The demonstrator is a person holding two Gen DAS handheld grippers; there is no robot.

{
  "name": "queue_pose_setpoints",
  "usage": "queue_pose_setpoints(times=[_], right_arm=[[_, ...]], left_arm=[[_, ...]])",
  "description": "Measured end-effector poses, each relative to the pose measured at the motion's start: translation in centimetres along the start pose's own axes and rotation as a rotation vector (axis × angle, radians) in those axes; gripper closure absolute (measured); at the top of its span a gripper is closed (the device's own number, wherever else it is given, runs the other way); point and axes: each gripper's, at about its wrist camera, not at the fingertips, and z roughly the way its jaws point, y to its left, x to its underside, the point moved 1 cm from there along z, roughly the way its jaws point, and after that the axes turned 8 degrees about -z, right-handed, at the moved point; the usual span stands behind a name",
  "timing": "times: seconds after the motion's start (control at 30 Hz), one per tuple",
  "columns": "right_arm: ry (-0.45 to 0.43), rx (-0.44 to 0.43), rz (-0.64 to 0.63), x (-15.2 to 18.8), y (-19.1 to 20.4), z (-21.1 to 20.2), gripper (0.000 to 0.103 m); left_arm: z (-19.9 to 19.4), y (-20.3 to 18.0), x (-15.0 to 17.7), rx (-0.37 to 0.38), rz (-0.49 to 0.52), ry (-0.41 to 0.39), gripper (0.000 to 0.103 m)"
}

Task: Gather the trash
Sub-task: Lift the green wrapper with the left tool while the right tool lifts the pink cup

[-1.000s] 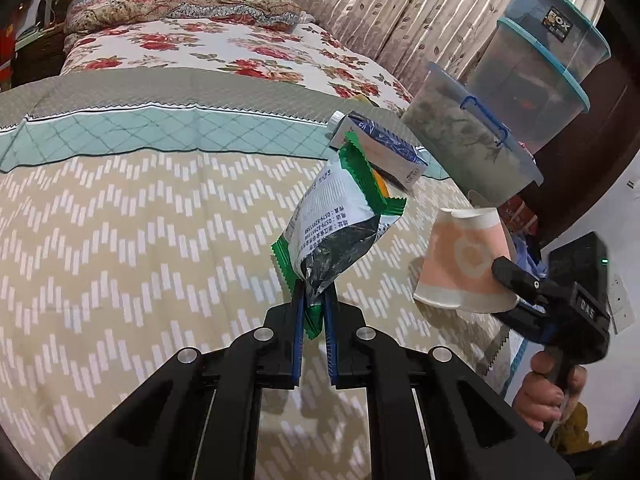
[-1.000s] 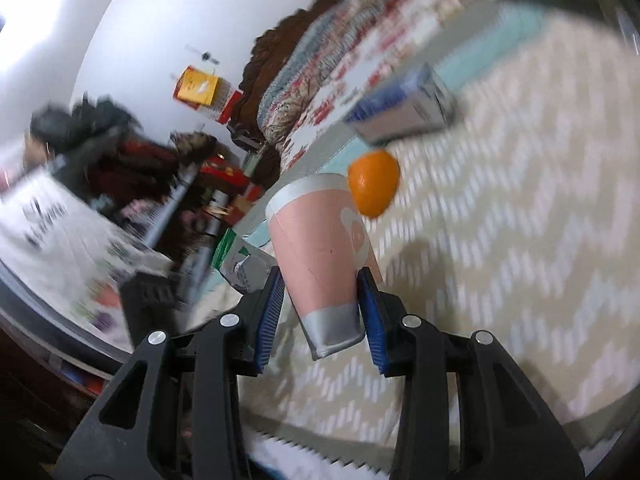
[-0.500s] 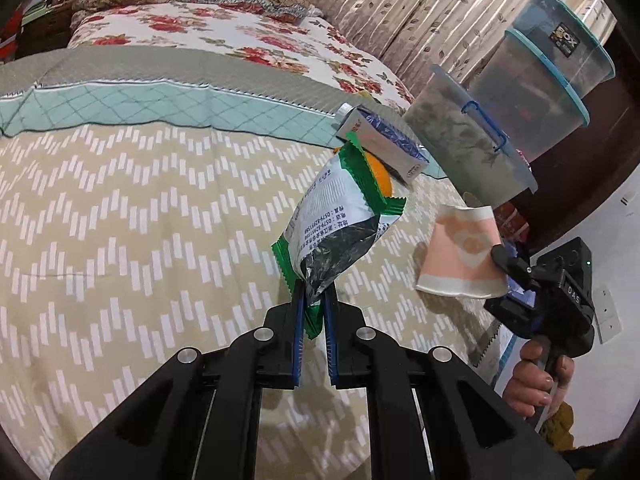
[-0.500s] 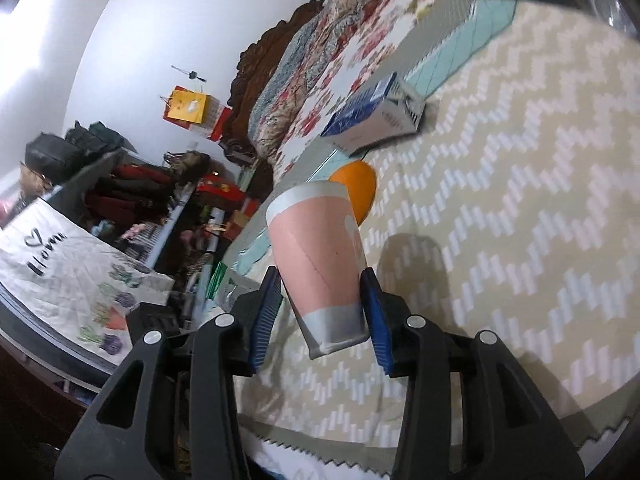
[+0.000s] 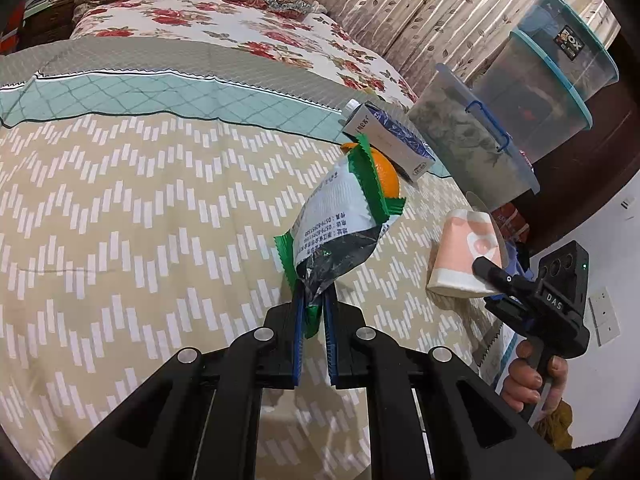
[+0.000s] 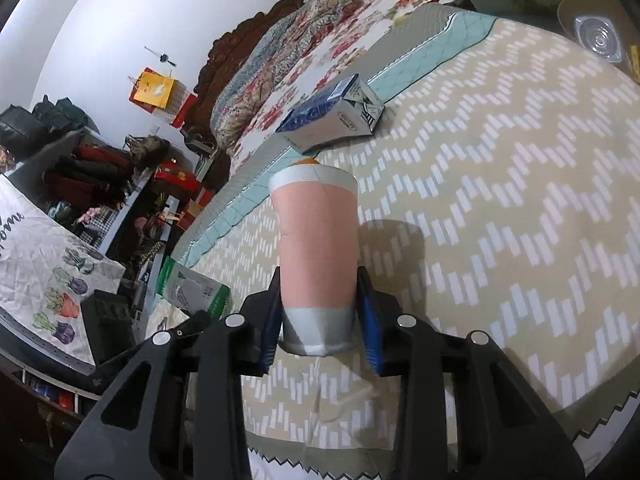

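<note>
My left gripper is shut on a green and white snack wrapper, held above the bed. My right gripper is shut on a pink paper cup with a white rim; the cup and the right gripper also show at the right of the left wrist view. A blue and white carton lies on the bedspread, also in the left wrist view. An orange sits by it, mostly hidden behind the cup in the right wrist view. The wrapper shows at the left there.
The bed has a beige zigzag bedspread and floral bedding behind. Stacked clear plastic storage boxes stand past the bed's right edge. A cluttered shelf stands at the left in the right wrist view.
Both grippers keep their hold. The right gripper has turned, so the cup now covers the orange in its view. The left gripper has shifted slightly with the wrapper.
</note>
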Motion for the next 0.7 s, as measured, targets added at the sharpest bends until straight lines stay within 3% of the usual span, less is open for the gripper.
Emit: queue_pose_setpoints(times=[0.27,0.4,0.7], right_arm=[[0.001,0.005,0.001,-0.1,0.2,0.2,0.065],[-0.019,0.041,0.009,0.1,-0.3,-0.2,0.048],[-0.025,0.039,0.021,0.1,-1.0,-0.5,0.046]], left_arm=[[-0.3,0.5,-0.3,0.015,-0.022,0.001,0.095],[-0.4,0.4,-0.6,0.03,-0.037,0.004,0.095],[-0.7,-0.7,-0.8,0.054,-0.016,0.008,0.095]])
